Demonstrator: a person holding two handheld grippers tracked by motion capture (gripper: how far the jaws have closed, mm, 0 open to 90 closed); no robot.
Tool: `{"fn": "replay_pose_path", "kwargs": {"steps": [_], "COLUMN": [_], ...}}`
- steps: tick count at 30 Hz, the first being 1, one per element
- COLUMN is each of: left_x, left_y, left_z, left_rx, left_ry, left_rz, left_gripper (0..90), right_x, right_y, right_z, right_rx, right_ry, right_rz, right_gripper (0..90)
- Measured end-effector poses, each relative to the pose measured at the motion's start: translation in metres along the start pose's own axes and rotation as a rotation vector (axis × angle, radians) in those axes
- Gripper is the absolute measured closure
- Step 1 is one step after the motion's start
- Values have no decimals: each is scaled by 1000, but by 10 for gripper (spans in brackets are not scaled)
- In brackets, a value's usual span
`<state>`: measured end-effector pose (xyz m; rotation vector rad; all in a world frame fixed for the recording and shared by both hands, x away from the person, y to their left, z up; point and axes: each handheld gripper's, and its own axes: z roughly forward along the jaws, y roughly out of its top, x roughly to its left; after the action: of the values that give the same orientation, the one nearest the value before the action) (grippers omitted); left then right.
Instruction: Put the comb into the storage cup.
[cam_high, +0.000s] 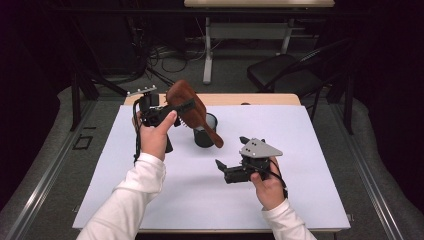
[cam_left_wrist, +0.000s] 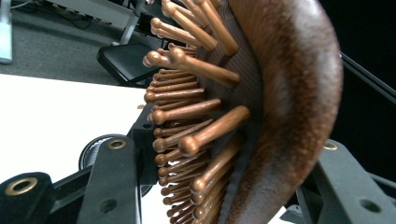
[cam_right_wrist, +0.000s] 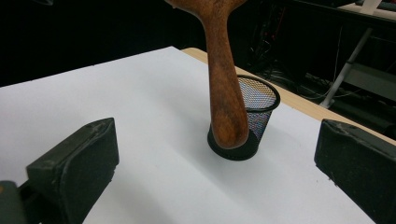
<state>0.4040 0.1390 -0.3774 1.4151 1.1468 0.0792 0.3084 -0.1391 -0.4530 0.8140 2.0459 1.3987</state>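
A brown wooden hairbrush (cam_high: 192, 112) is held up over the table, with my left gripper (cam_high: 182, 107) shut on its oval head. In the left gripper view the jaws stand on both sides of the head (cam_left_wrist: 289, 93), and the round-tipped bristles (cam_left_wrist: 196, 112) point left. The handle (cam_right_wrist: 224, 84) slants down, and its end hangs outside a black mesh cup (cam_high: 204, 136), on the side facing my right gripper. That cup (cam_right_wrist: 261, 107) stands upright on the white sheet. My right gripper (cam_high: 229, 150) rests low near the sheet's middle, open, with nothing between its jaws (cam_right_wrist: 215, 172).
The white sheet (cam_high: 300, 165) covers most of the wooden table. A black chair (cam_high: 290, 70) and a pale desk stand beyond the far edge. Dark stands and cables line the left side.
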Motion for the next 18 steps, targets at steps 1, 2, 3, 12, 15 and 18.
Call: {"fn": "replay_pose_path", "kwargs": {"steps": [1,2,3,12,15,18], "left_x": [1,1,1,8,11,14], "left_y": [1,2,3,10,13,16], "left_z": [0,1,2,5,5,4], "left_rx": [3,1,-2,-39,-42,-48], "left_ry": [0,1,3,44,54,65], "left_rz": [0,-10,-13,-25,-34,-33], "left_gripper": [497,497,497,497,497,495], "right_x": [0,0,0,-1,-1,0], "right_y": [0,0,0,0,0,0], "right_z": [0,0,0,0,0,0], "right_rx": [1,1,0,-3,-3,-1], "right_ry": [0,0,-1,-4,-4,-4], "right_rz": [-1,-1,-1,4,1,2], "right_gripper": [0,0,0,0,0,0]}}
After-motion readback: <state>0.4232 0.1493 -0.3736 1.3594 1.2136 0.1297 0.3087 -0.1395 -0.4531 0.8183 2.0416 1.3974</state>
